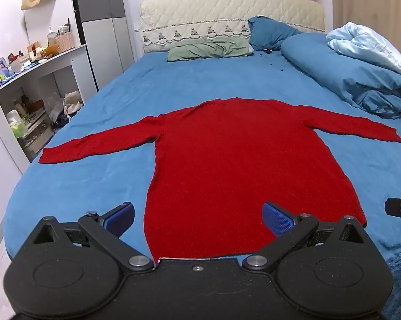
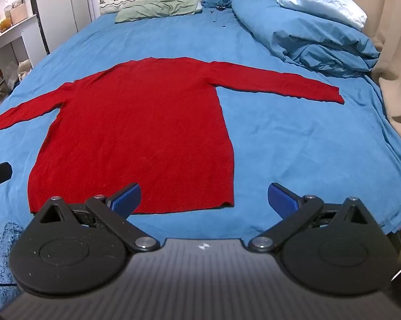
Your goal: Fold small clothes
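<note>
Your red sweater [image 1: 243, 165] lies flat on the bed [image 1: 99, 122], collar away, sleeves out sideways; left tool [image 1: 199, 217] and right tool [image 2: 204, 198] hover spread wide, empty, above its near hem.

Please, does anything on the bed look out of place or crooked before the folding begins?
The red sweater lies flat, both sleeves spread; nothing wrong there. The only odd thing: small dark bits scattered on the blue sheet near the pillows, too small to identify.
</note>
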Action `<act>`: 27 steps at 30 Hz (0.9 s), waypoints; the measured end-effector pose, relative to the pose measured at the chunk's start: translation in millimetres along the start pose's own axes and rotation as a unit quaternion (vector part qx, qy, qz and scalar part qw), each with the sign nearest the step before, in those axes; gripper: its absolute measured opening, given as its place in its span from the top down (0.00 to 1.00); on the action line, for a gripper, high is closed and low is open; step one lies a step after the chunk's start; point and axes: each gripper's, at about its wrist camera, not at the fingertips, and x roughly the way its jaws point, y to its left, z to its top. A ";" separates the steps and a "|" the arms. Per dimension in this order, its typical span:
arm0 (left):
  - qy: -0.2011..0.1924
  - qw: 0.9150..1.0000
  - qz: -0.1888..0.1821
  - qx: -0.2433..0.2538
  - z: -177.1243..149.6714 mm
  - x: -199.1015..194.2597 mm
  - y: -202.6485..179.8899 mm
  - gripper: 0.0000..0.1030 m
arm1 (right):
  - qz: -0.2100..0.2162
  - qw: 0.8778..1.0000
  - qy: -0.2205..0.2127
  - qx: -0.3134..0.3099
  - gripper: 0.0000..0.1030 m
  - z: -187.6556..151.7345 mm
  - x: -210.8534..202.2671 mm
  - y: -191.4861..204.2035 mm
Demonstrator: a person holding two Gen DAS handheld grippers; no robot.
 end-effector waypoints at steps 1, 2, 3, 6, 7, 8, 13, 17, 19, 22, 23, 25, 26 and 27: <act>0.000 1.000 0.000 0.000 -0.2 0.4 -0.1 0.00 | 0.001 1.000 0.001 -0.001 0.00 0.1 0.5 0.3; -0.001 1.000 -0.001 0.000 -0.3 0.4 0.1 0.00 | 0.001 1.000 0.000 -0.002 0.00 0.1 0.8 0.2; -0.001 1.000 -0.001 -0.002 -0.4 0.2 0.4 0.00 | 0.002 1.000 0.000 -0.003 0.00 0.2 1.2 0.3; -0.002 1.000 0.000 -0.002 -1.1 -0.2 0.8 0.00 | 0.001 1.000 0.000 -0.004 0.00 0.4 1.8 0.6; -0.002 1.000 0.000 -0.002 -1.5 -0.5 1.0 0.00 | 0.002 1.000 0.000 -0.004 0.00 0.4 2.3 0.5; -0.002 1.000 0.000 -0.002 -1.7 -0.7 1.1 0.00 | 0.001 1.000 0.001 -0.004 0.00 0.4 2.4 0.9; -0.003 1.000 0.001 -0.008 0.3 -2.6 1.5 0.00 | 0.003 1.000 0.002 -0.008 0.00 0.0 4.5 1.7; -0.006 1.000 0.002 -0.008 0.8 -4.7 1.3 0.00 | 0.006 1.000 0.001 -0.010 0.00 -0.5 5.7 1.9; -0.007 1.000 0.002 -0.010 0.1 -4.6 1.5 0.00 | 0.006 1.000 0.001 -0.009 0.00 -0.4 6.4 2.2; -0.007 1.000 0.001 -0.014 0.6 -4.7 1.5 0.00 | 0.005 1.000 0.001 -0.010 0.00 0.0 6.3 2.6; -0.008 1.000 0.001 -0.014 0.9 -5.1 1.2 0.00 | 0.006 1.000 0.001 -0.010 0.00 0.1 6.1 2.0; -0.011 1.000 0.002 -0.010 0.8 -6.0 -0.5 0.00 | 0.008 1.000 0.001 -0.010 0.00 0.0 6.1 1.5; -0.011 1.000 0.002 -0.008 0.8 -6.3 -1.0 0.00 | 0.007 1.000 0.001 -0.010 0.00 -0.4 6.4 1.8; -0.011 1.000 0.002 -0.007 0.5 -6.7 -1.3 0.00 | 0.007 1.000 0.001 -0.010 0.00 -0.4 6.4 1.6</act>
